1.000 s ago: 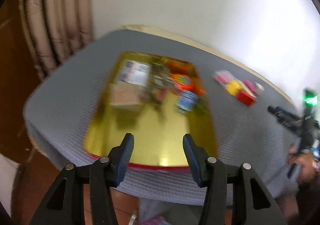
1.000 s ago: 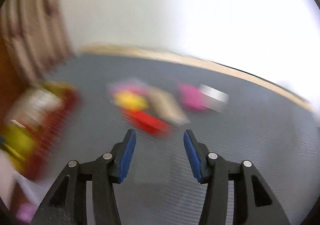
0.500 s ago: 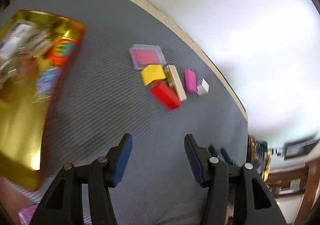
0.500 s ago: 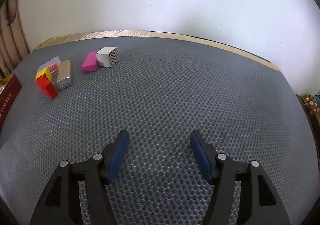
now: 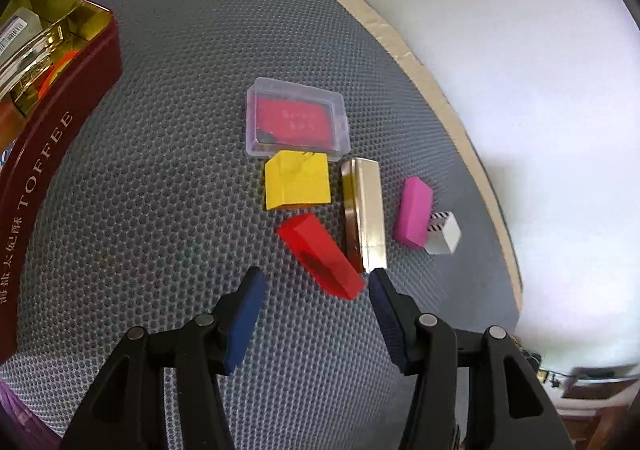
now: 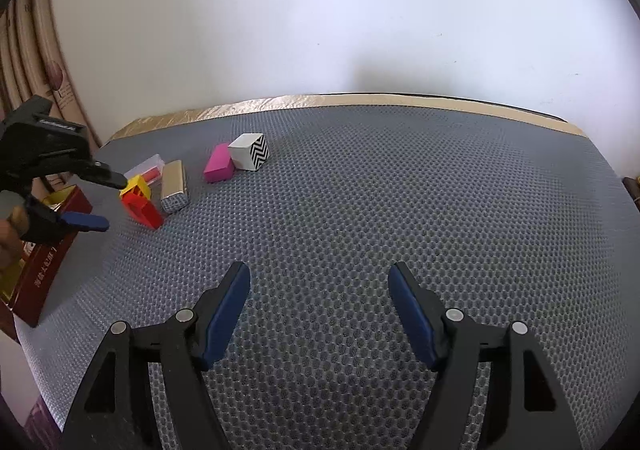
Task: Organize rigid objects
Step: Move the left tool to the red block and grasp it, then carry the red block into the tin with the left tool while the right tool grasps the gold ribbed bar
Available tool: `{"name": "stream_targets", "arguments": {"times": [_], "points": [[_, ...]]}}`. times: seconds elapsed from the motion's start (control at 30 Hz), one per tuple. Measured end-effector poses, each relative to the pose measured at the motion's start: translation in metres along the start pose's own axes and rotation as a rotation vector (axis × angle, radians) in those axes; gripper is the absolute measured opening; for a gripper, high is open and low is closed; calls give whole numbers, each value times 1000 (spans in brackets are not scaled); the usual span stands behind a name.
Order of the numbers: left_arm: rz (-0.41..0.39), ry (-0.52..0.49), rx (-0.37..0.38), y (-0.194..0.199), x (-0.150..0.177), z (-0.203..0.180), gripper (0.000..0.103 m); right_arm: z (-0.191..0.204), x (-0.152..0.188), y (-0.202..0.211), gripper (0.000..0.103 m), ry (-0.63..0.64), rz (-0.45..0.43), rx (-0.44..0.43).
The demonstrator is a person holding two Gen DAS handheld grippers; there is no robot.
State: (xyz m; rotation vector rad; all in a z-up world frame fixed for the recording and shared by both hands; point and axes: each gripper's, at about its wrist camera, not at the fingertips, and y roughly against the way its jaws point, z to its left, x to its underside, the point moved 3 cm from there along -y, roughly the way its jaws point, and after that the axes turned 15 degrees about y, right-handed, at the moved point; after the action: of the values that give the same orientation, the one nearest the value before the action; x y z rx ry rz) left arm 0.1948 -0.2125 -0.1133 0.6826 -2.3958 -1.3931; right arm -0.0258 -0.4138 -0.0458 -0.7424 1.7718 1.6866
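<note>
We see a grey honeycomb-mat surface (image 6: 360, 210) against a white wall (image 6: 320, 10), toffee tin (image 5: 48, 138) left of the red block (image 5: 320, 258). Left tongs (image 5: 314, 286) apart; right tongs (image 6: 318, 278) just opening, empty.

Blocks (image 5: 298, 180) right of tin (image 5: 60, 122)
</note>
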Motion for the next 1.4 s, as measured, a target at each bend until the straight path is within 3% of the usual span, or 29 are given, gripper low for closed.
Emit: {"name": "stream_targets", "arguments": {"times": [0.3, 0.47, 0.67, 0.7, 0.73, 0.8, 0.9, 1.0, 1.2, 1.4], "points": [[-44, 50, -46, -28, -4, -16, 55, -2, 2, 0, 72, -4, -2, -13], [10, 109, -39, -48, -2, -16, 55, -2, 2, -1, 72, -5, 0, -16], [-19, 103, -39, -48, -3, -18, 54, -1, 2, -2, 72, -5, 3, -13], [-21, 101, -45, -45, -3, -16, 48, -2, 2, -3, 72, -5, 5, -13], [-23, 86, -59, -34, -11, -11, 32, -2, 2, -3, 72, -4, 6, -13], [-2, 66, -71, -38, -9, -13, 15, -3, 2, -3, 72, -3, 8, -13], [-23, 69, -74, -38, -5, -11, 15, -4, 2, -4, 72, -6, 11, -11], [-21, 40, -62, -28, 5, -3, 15, -5, 2, -5, 72, -9, 16, -7], [-4, -122, 22, 20, 44, 10, 15, -6, 2, -9, 72, -7, 33, 3], [-60, -191, 56, 90, 57, 67, 15, -4, 1, -14, 73, 8, 59, 19]]}}
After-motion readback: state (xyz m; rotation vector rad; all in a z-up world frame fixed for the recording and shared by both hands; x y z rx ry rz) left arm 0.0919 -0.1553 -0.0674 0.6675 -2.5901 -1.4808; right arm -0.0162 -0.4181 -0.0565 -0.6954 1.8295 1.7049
